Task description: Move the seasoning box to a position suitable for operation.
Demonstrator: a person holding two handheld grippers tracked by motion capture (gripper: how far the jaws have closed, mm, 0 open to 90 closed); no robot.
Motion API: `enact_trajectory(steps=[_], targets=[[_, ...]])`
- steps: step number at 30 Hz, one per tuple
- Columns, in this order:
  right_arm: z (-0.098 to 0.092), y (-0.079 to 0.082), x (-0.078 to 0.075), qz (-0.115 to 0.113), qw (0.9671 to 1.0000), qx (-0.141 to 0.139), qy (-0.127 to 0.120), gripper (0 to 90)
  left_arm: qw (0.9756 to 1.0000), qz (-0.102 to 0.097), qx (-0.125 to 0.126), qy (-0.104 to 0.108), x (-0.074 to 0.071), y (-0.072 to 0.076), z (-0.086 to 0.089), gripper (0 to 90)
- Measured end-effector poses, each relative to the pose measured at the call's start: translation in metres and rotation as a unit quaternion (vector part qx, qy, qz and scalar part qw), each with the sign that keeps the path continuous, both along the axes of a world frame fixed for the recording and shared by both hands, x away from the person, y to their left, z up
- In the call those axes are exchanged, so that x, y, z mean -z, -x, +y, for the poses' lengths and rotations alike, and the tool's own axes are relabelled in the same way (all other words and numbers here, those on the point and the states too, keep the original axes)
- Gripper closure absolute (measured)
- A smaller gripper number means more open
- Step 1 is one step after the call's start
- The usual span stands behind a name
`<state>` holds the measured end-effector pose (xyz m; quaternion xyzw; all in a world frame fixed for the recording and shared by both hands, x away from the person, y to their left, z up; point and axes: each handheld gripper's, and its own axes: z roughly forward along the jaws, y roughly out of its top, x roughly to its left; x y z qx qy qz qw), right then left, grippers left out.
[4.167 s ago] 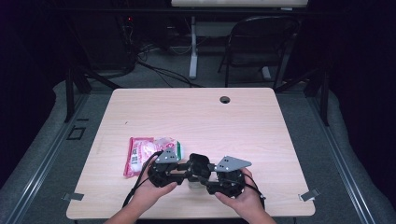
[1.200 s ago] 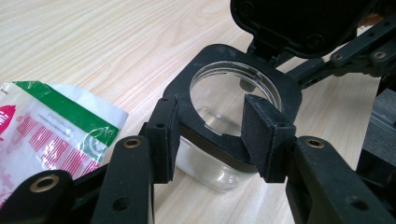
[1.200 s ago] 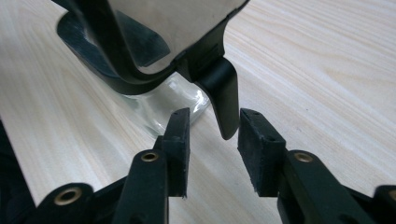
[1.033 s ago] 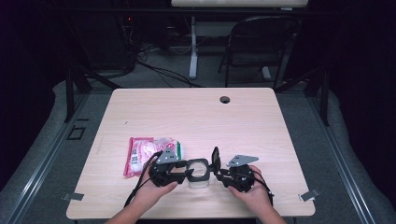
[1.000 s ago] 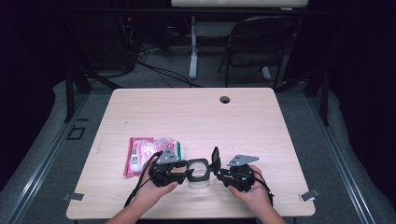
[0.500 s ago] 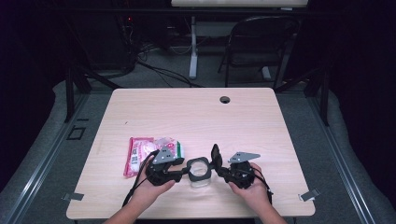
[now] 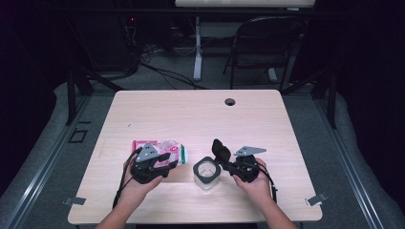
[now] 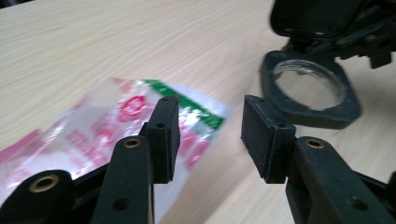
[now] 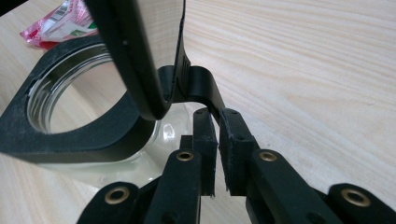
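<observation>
High view: jar (image 7: 206,172) just left of right hand-held gripper (image 7: 228,163), lid up.

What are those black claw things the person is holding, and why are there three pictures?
They are hand-held grippers: tongs with two black jaws that a person squeezes, one in each hand. One picture comes from a camera high above the wooden table. The other two come from small cameras riding on each tool, looking along its jaws.

On the table lies a pink and green plastic packet, and beside it stands a clear jar with a black square collar and a flip lid that stands open.

The left hand-held gripper is open, with nothing between its jaws, pointing over the packet's end. The right hand-held gripper has just been closing and pinches the black tab at the lid's hinge, so it is holding the lid up.
</observation>
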<state>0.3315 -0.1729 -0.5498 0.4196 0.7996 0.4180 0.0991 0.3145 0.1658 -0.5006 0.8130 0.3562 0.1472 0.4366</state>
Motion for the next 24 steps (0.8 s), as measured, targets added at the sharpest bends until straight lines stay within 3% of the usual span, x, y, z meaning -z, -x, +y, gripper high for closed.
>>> enact_trajectory(steps=[7,13,18,19,21,24], targets=[[-0.001,0.000,-0.001,-0.004,1.0000,-0.003,0.004,79.8,0.9996,0.020,-0.021,-0.007,0.009,-0.010,0.017,52.8],[-0.005,0.001,-0.002,-0.005,1.0000,0.002,-0.003,74.7,0.9982,-0.022,-0.009,-0.055,0.016,-0.008,0.010,46.2],[-0.007,0.000,-0.002,-0.002,0.9999,0.005,-0.012,72.2,0.9971,-0.020,-0.011,-0.072,0.028,-0.007,0.003,43.2],[-0.007,-0.001,-0.002,-0.001,0.9999,0.007,-0.010,71.9,0.9959,-0.020,-0.005,-0.088,0.032,-0.005,0.000,43.9],[-0.007,0.000,-0.002,-0.002,0.9999,0.006,-0.010,71.5,0.9949,-0.030,-0.006,-0.096,0.034,-0.004,-0.003,44.2],[-0.008,0.002,-0.002,-0.003,0.9999,0.005,-0.009,71.3,0.9945,-0.030,-0.007,-0.100,0.035,-0.003,-0.006,41.9]])
